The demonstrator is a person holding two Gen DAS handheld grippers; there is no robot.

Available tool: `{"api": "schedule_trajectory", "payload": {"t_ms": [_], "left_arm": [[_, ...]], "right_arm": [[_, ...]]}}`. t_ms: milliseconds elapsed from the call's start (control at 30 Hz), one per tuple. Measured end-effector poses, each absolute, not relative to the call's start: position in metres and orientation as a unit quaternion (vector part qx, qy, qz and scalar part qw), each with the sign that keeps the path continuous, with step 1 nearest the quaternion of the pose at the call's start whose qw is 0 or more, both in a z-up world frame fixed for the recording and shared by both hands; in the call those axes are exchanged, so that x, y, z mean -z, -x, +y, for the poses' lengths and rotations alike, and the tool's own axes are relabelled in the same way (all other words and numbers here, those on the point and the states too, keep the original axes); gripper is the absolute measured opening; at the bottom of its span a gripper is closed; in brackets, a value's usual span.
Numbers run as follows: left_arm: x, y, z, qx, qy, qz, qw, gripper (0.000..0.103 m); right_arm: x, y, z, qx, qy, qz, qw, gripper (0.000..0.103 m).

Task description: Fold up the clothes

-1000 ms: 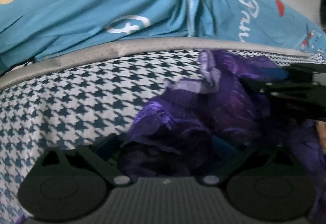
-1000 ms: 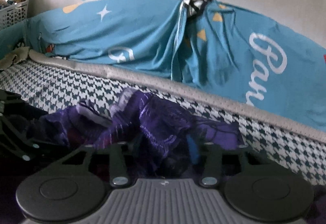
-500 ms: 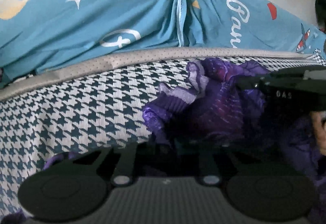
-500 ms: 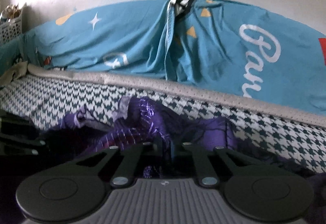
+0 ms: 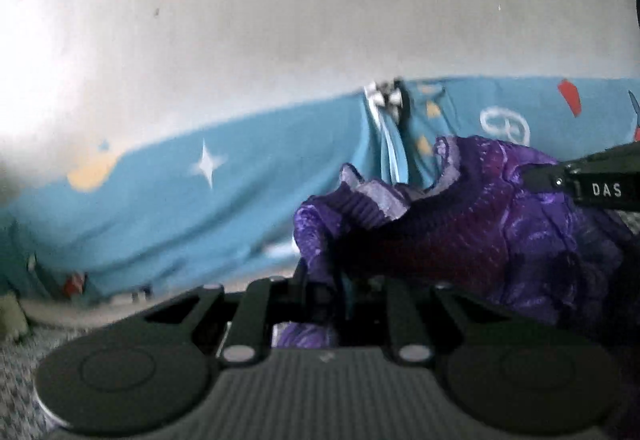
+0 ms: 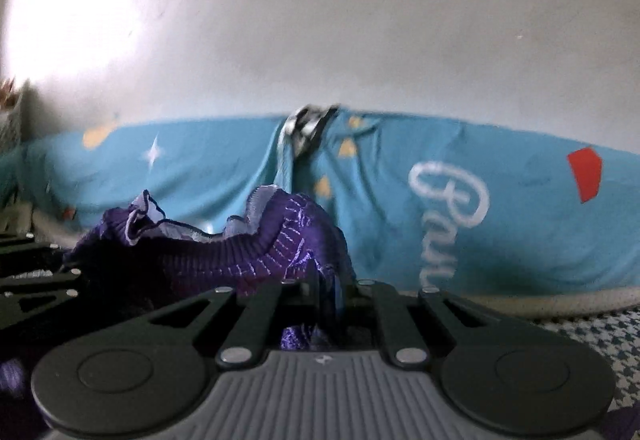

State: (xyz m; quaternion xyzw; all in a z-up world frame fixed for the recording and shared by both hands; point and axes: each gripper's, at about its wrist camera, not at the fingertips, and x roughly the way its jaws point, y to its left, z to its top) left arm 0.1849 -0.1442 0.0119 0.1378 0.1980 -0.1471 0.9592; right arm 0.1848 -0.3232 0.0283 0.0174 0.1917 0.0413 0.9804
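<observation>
A plain pale wall (image 6: pixel 360 19) fills the upper half of both views, with a bright glare of light (image 6: pixel 68 11) at its left. Below it a teal printed sheet (image 6: pixel 500 224) with stars and white lettering is draped behind the houndstooth-patterned bed (image 6: pixel 612 328).

houndstooth bed surface (image 6: pixel 600 336); blue printed cloth (image 6: pixel 500 207) draped along its far edge, against wall.

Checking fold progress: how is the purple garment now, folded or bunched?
Bunched. The purple garment hangs crumpled, ribbed hem rumpled, pinched in both the right gripper and left gripper; no neat fold visible.
</observation>
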Motion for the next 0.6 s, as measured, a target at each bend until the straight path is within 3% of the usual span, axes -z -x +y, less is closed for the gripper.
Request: {"api": "schedule_trajectory", "payload": {"t_ms": [200,333,433,500,600], "left_arm": [[-0.015,-0.220,-0.166,0.129,-0.150,0.178,0.964,0.014],[0.006,-0.247,-0.172,0.109,-0.145,0.216,0.959,0.016],[0.027,-0.263,-0.175,0.097,-0.147,0.266,0.948,0.029],[0.032,-0.263,-0.174,0.098,-0.137,0.283,0.944,0.047],[0.027,-0.249,-0.171,0.105,-0.122,0.274,0.948,0.061]], "right_arm": [[-0.031,-0.209,-0.332,-0.016,-0.063,0.170,0.983,0.009],[-0.016,-0.227,-0.333,-0.026,-0.088,0.204,0.975,0.012],[-0.014,-0.229,-0.337,-0.037,-0.098,0.218,0.970,0.027],[-0.017,-0.226,-0.343,-0.043,-0.106,0.217,0.969,0.027],[-0.025,-0.220,-0.355,-0.045,-0.117,0.213,0.969,0.027]]}}
